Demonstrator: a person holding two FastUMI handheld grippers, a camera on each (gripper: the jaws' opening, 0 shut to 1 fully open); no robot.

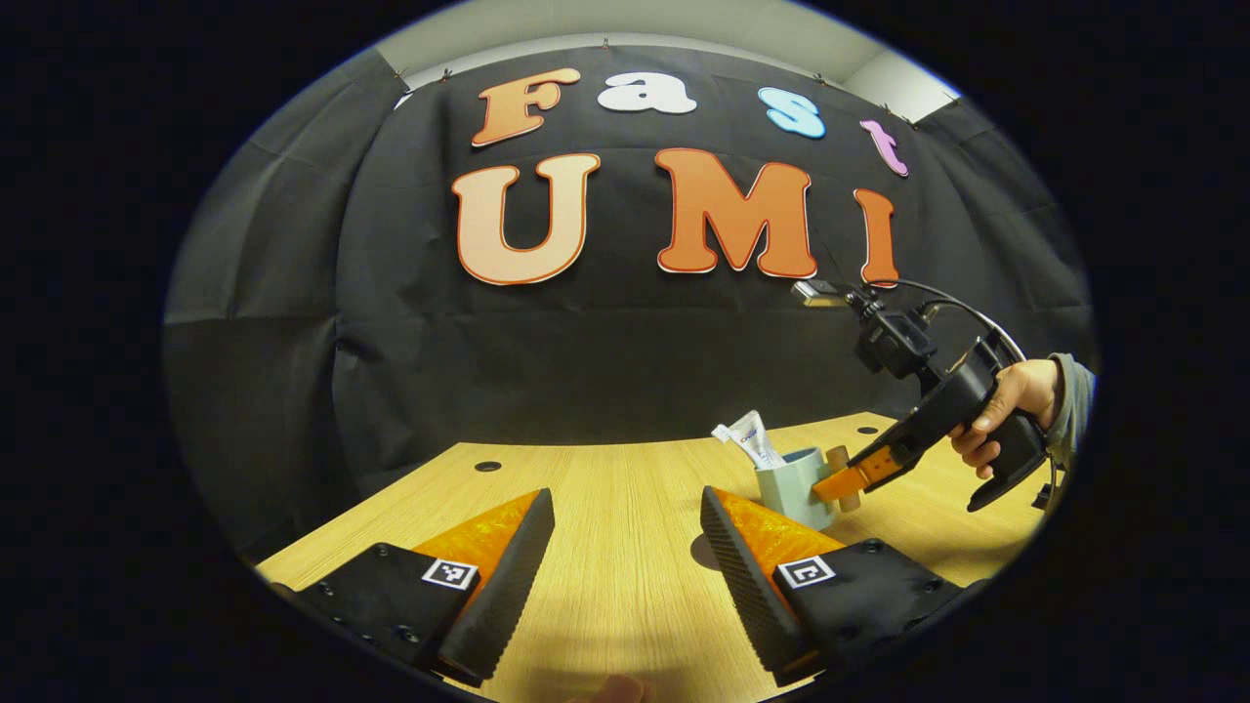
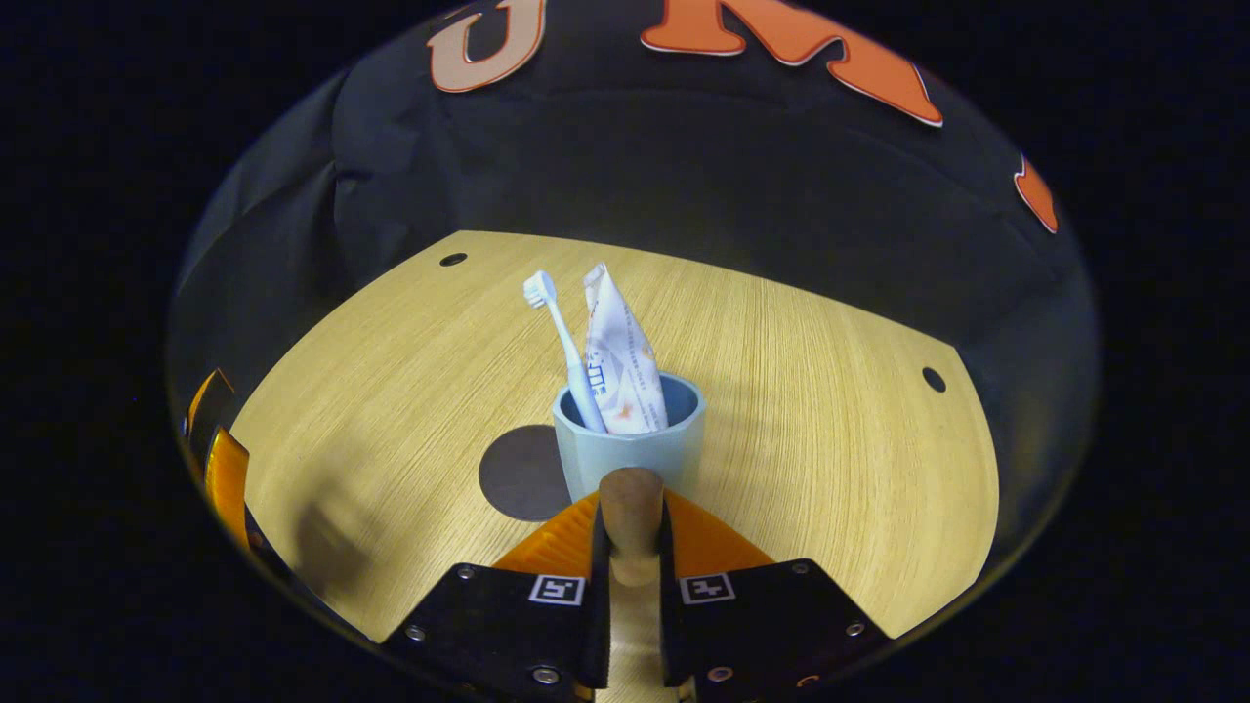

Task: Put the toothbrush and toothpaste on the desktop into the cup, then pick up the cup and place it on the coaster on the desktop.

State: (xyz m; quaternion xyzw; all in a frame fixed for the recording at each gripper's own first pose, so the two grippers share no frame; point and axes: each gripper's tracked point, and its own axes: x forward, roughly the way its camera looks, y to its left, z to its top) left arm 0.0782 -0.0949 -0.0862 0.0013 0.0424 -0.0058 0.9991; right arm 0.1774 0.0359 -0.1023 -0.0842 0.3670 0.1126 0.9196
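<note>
A pale blue cup (image 2: 633, 451) stands on the wooden desktop with a white toothbrush (image 2: 562, 337) and a toothpaste tube (image 2: 620, 356) upright inside it. Its wooden handle (image 2: 631, 517) points back at my right gripper (image 2: 631, 532), whose two fingers are closed on it. A dark round coaster (image 2: 520, 473) lies on the desk just left of the cup. In the left gripper view, my left gripper (image 1: 625, 532) hovers open over the desk with nothing in it, and the cup (image 1: 793, 484) stands ahead to the right, where a hand holds the right gripper (image 1: 848, 480) at its handle.
The light wooden desktop (image 2: 830, 410) has small cable holes (image 2: 934, 379) near its far edge. Black cloth rises right behind it. The tips of the left gripper (image 2: 223, 467) appear at the far left of the right gripper view.
</note>
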